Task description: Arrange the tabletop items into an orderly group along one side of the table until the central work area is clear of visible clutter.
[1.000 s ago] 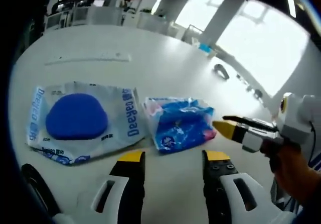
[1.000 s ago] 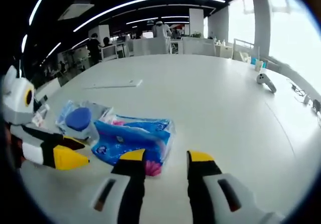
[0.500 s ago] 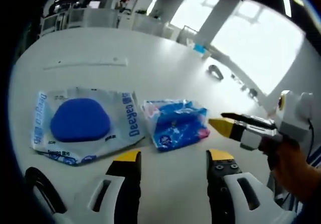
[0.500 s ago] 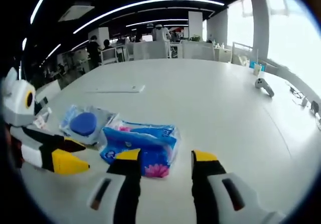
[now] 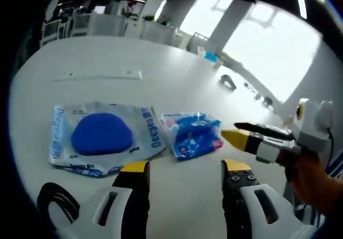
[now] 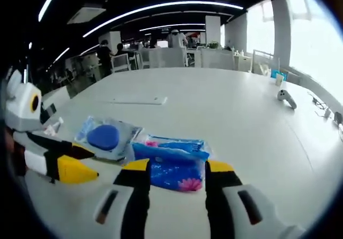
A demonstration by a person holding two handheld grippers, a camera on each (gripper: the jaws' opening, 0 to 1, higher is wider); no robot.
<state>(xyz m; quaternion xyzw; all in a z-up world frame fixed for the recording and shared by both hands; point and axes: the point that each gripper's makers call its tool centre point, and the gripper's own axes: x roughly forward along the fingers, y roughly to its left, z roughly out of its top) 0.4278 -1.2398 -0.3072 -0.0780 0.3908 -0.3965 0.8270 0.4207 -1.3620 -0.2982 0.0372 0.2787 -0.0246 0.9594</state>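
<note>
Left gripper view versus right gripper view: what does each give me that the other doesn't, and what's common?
Left gripper view alone: the right gripper side-on with a hand behind it, and a black cable.

Right gripper view alone: the left gripper side-on, and people at distant desks.

Shared: the white table, blue pad packet, blue tissue pack, flat white strip and a dark controller.

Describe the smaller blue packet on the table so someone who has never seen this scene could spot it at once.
On the big white table, two packets lie side by side near the claws. The tissue pack is the crinkly bright blue one with pink flower print, beside the flat clear pouch. Unlike the pouch, with its blue dome and lettering, it is puffy and patterned all over.
</note>
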